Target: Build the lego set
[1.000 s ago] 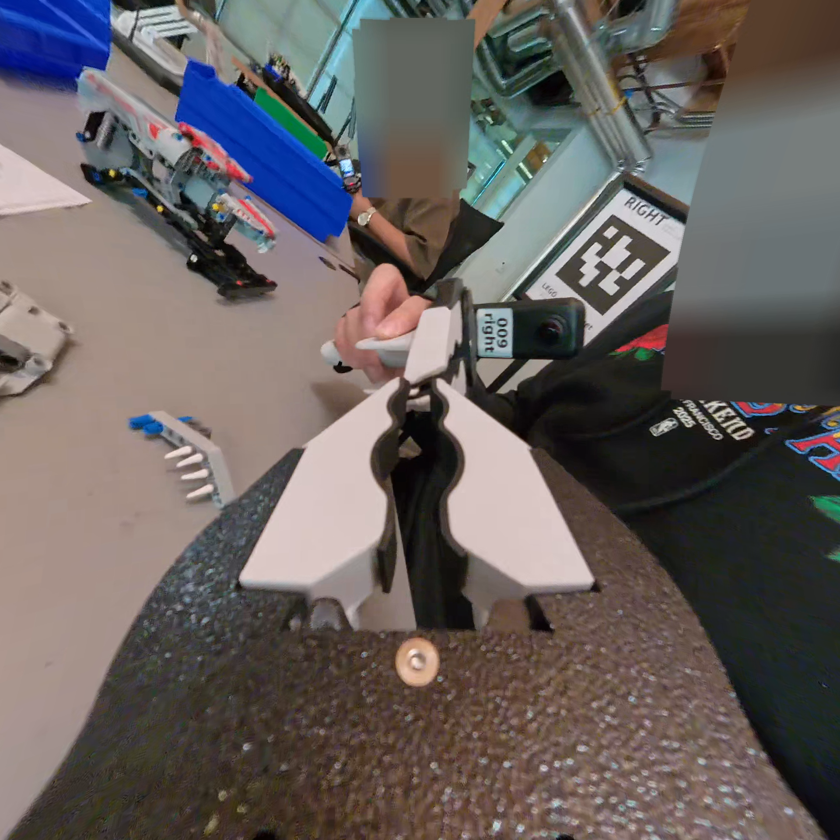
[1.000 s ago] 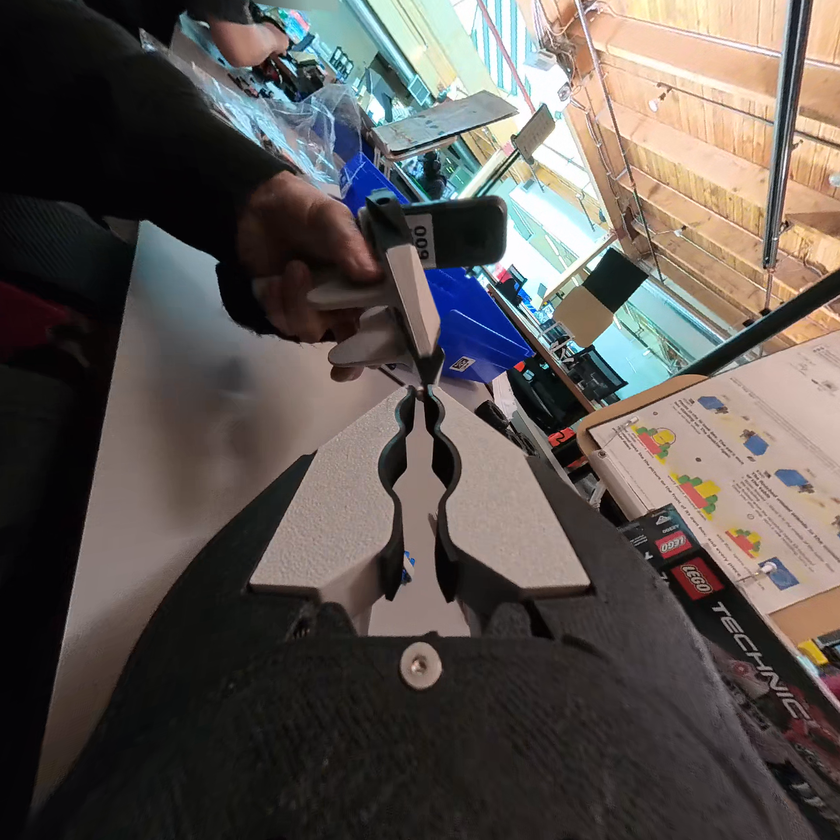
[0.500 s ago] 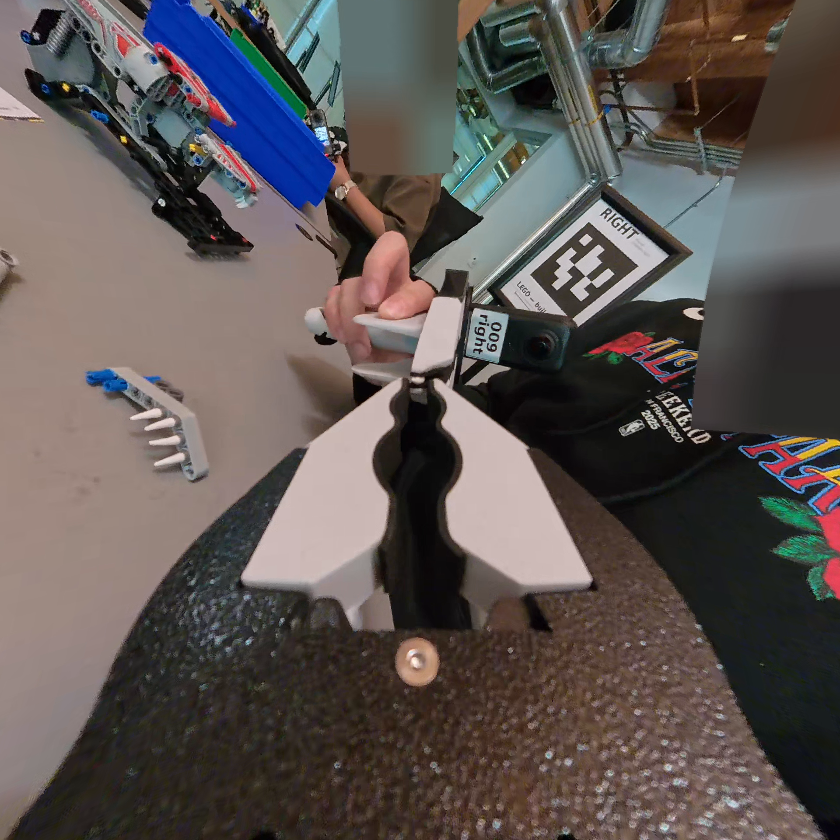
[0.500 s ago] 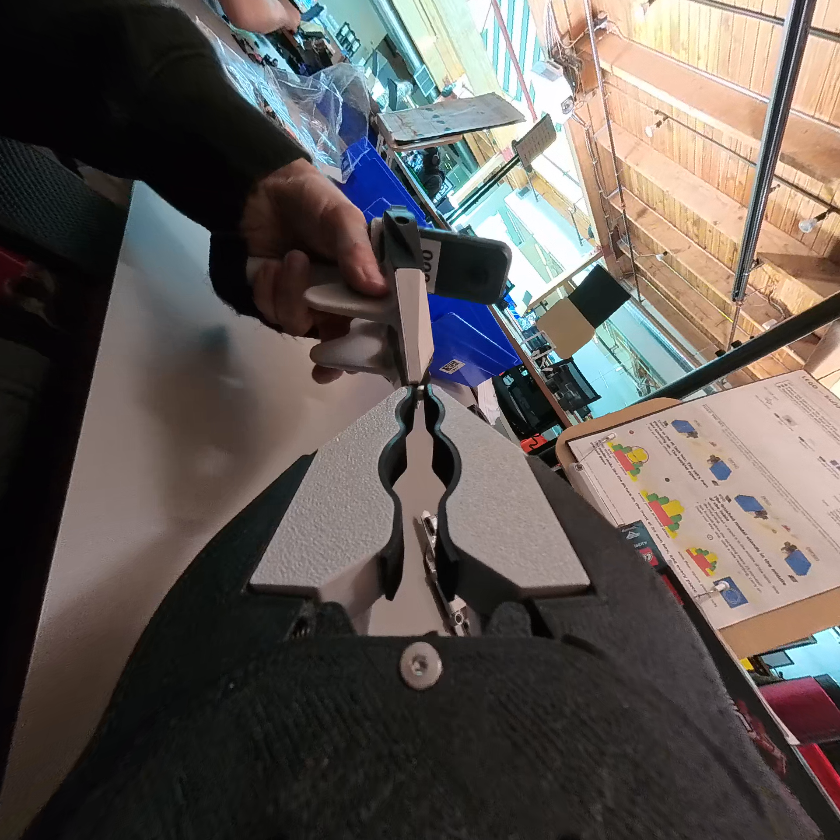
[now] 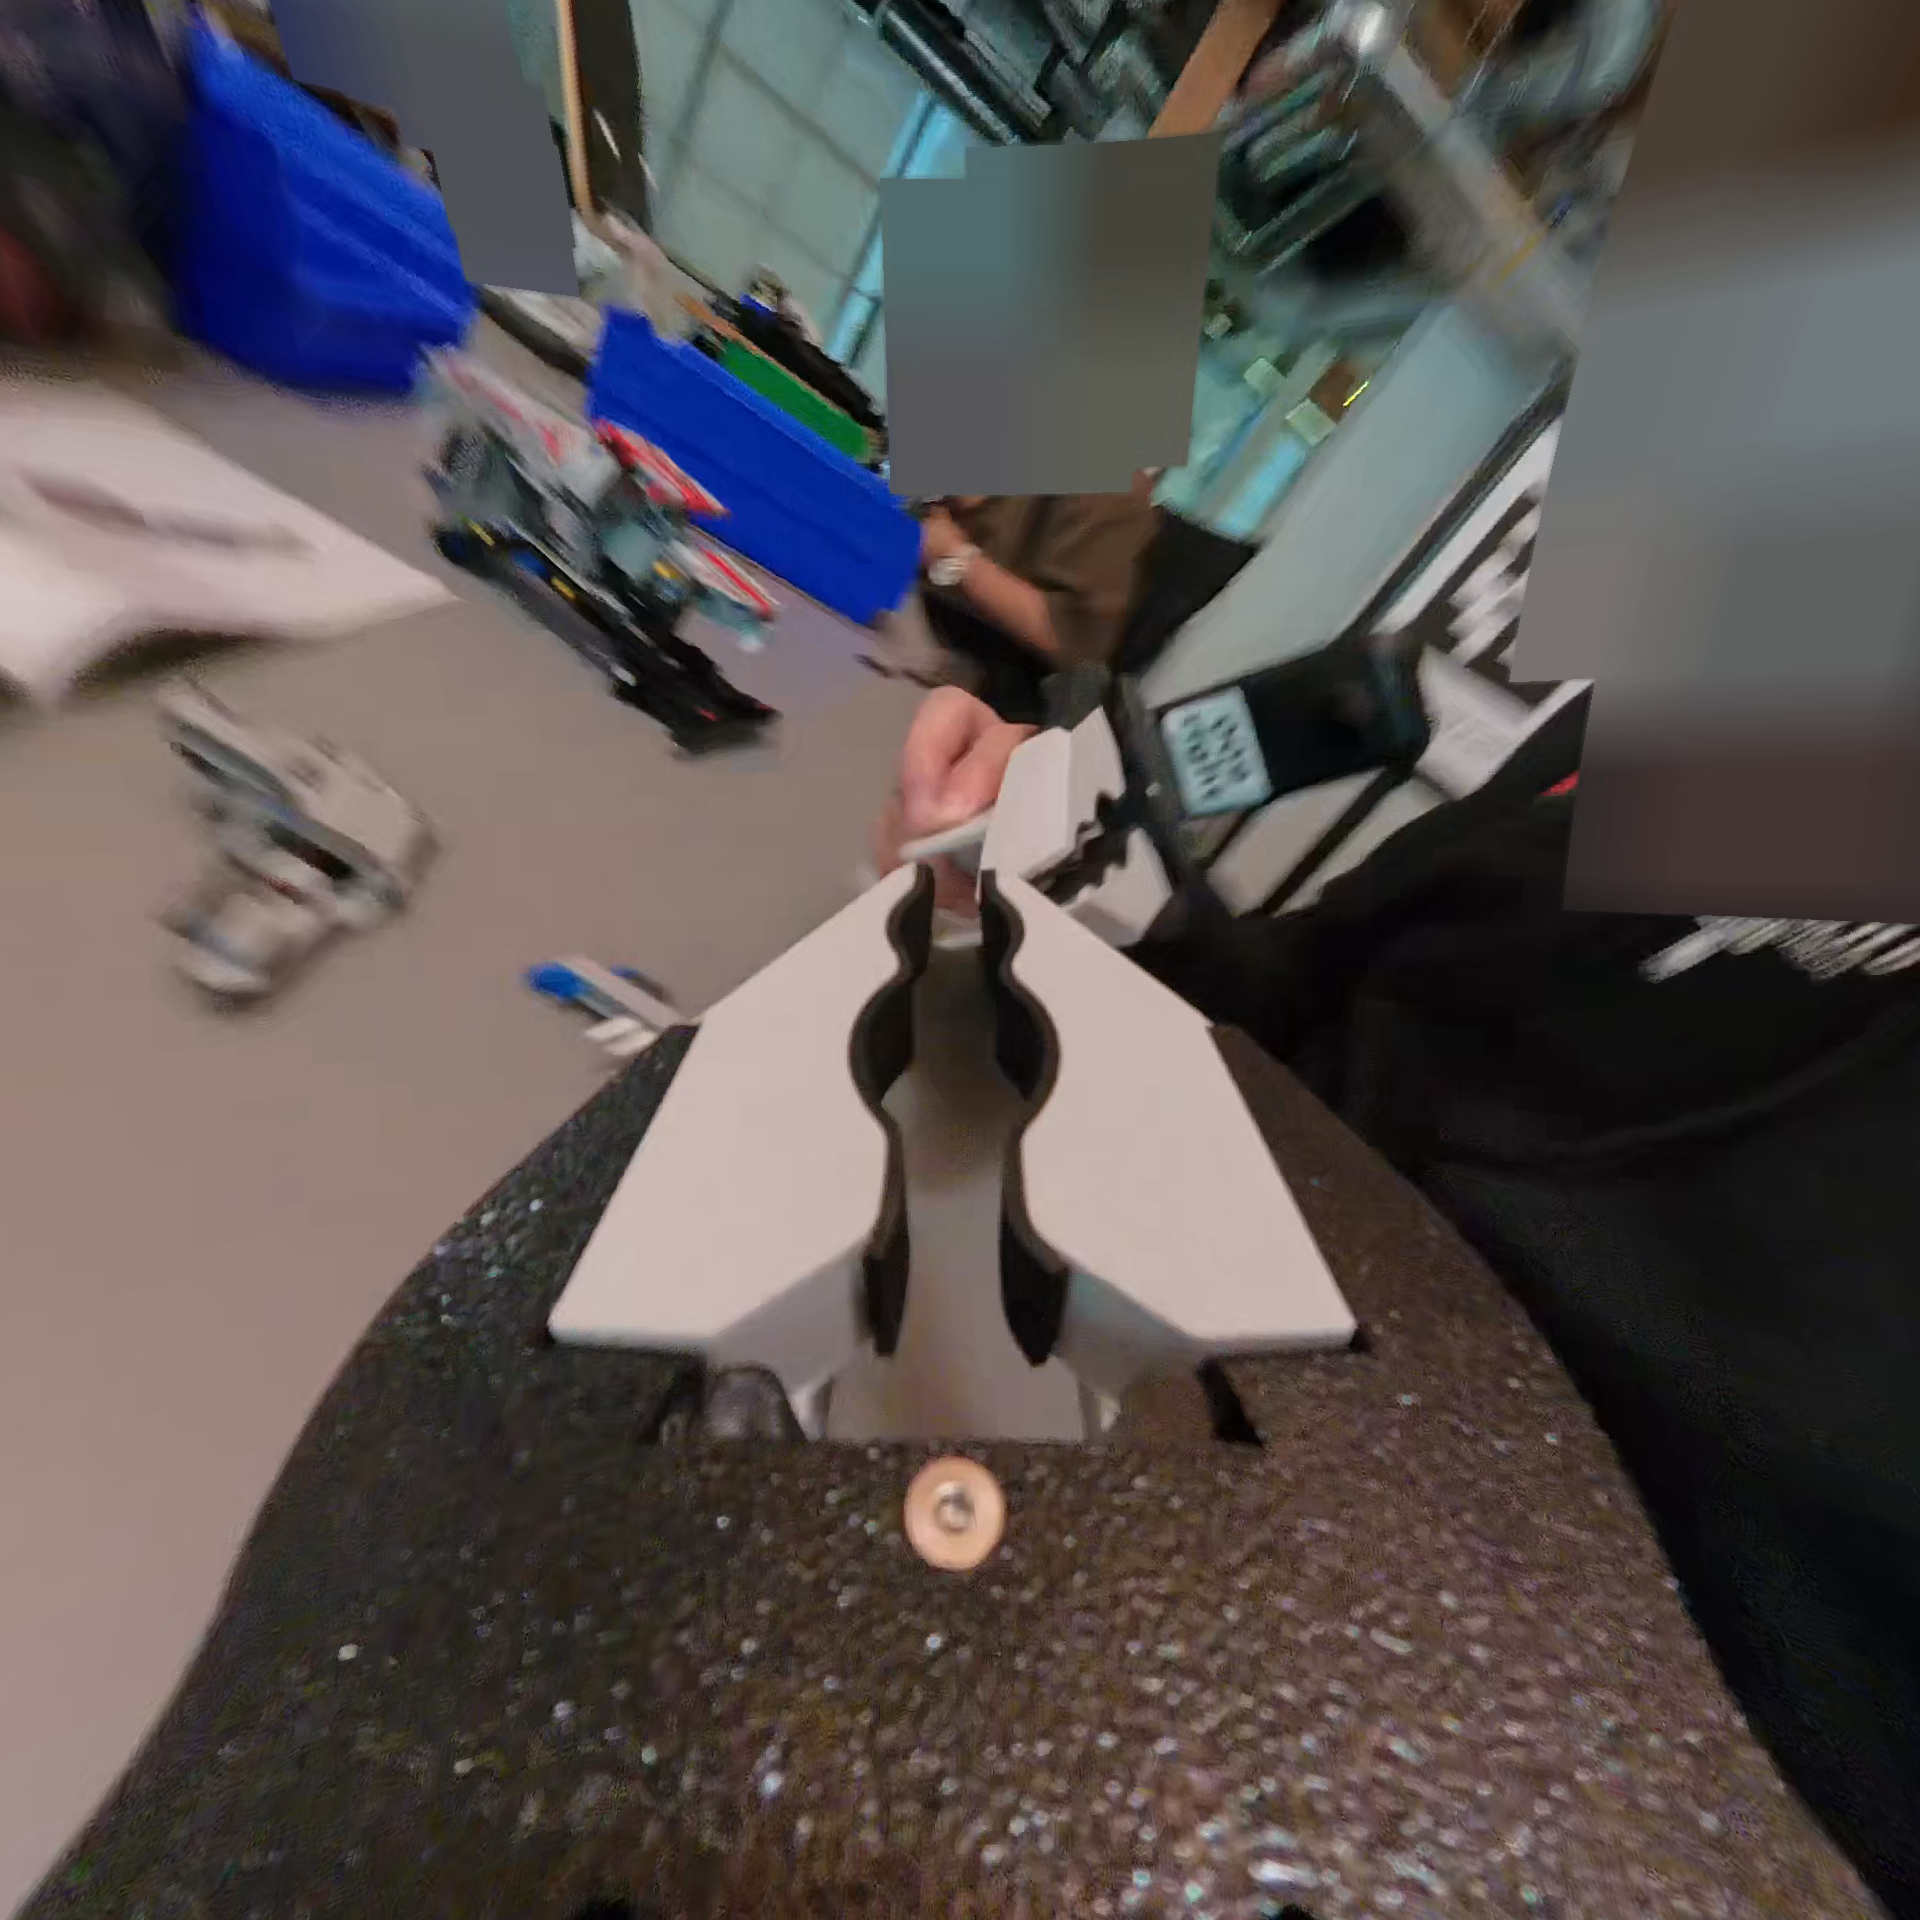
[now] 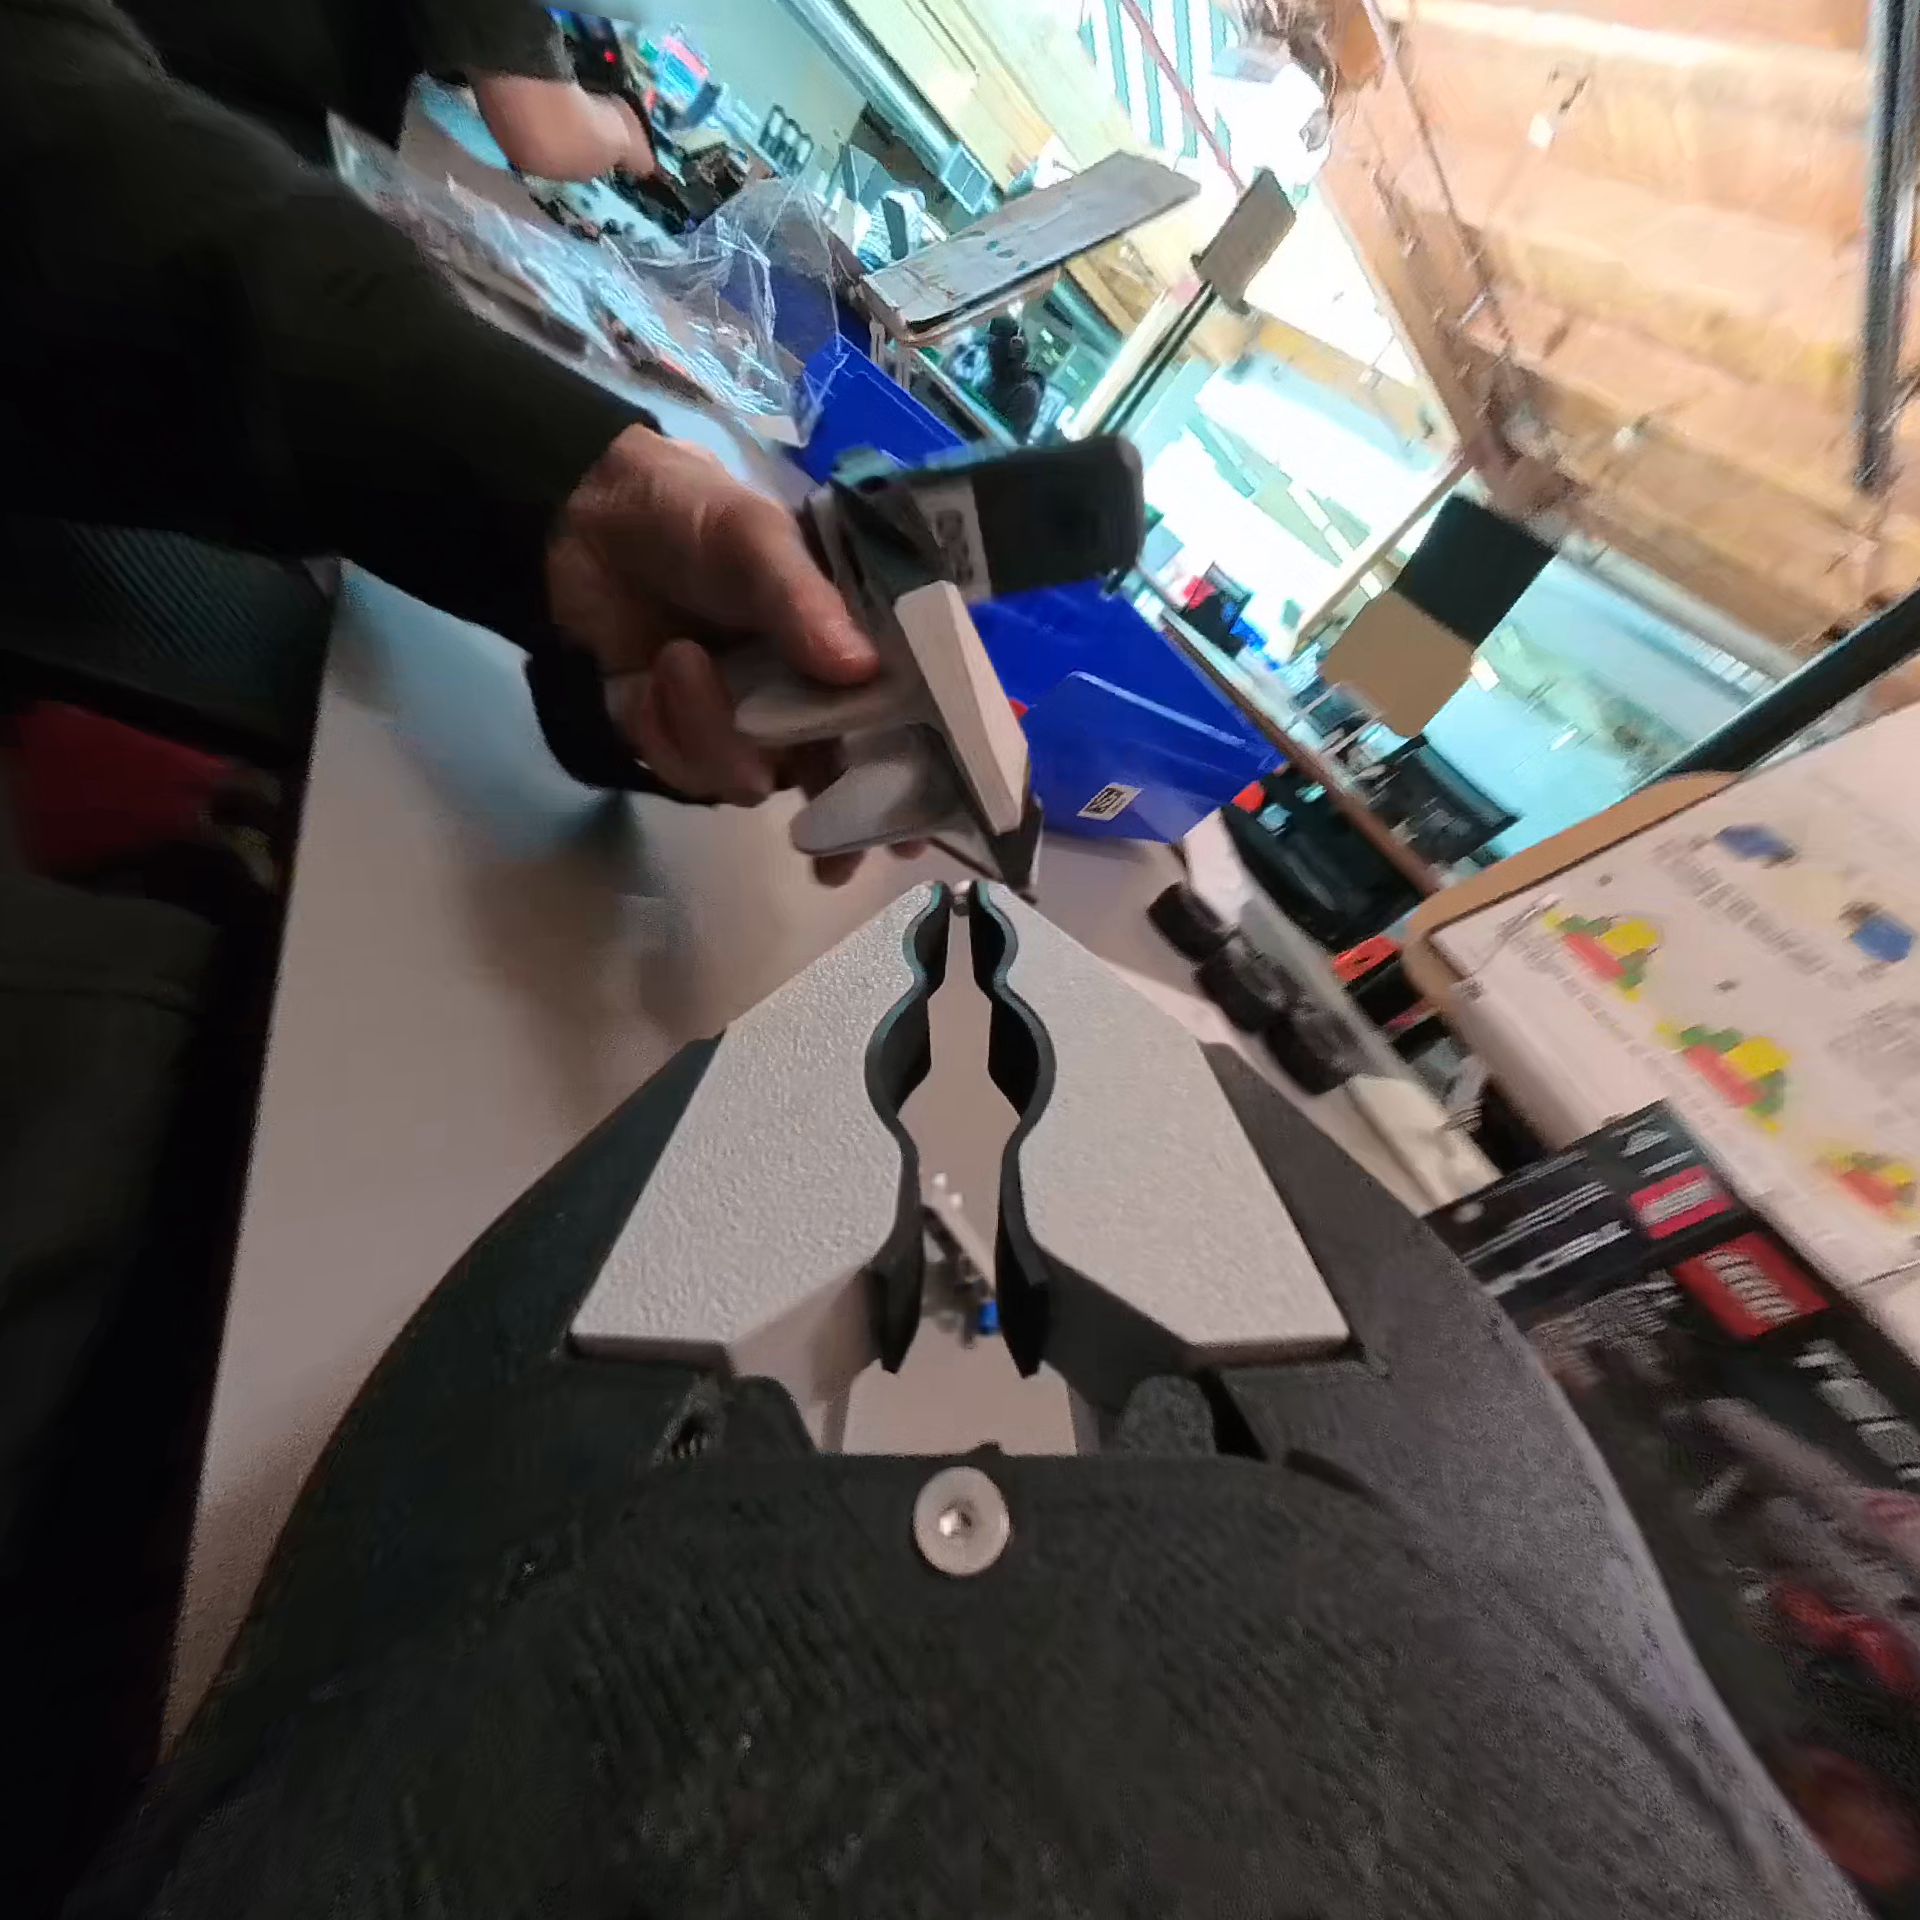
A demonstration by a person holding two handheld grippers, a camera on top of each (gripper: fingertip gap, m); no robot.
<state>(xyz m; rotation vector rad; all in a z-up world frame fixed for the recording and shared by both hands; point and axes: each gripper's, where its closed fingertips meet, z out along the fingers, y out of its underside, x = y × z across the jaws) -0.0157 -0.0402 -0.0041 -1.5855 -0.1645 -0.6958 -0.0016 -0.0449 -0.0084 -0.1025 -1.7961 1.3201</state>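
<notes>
Grey desk (image 5: 208, 1195), both claws held up over it, tip to tip.

- Landmark: short grey beam with white pegs and blue ends (image 5: 603, 997), lying flat on the desk. Beyond it to the left, a loose grey sub-assembly (image 5: 291, 842). Farther beyond, the long part-built model in grey, red and black (image 5: 603, 551), against a blue plastic bin (image 5: 748, 468).
- Left claw (image 5: 953, 899): above and right of the beam, released, fingers slightly parted, nothing between them.
- Right claw (image 6: 961, 902): directly over the beam, clenched almost fully. It seems to pinch a tiny pale piece (image 6: 962, 896); too small to identify.
- Printed instruction sheet on a board (image 6: 1714, 1039), propped well right of the beam.

Judgement: mid hand-over or regrip of a small connector in the air. Next move calls for fine alignment of the tips, then carrying the piece down to the beam without dropping it.
</notes>
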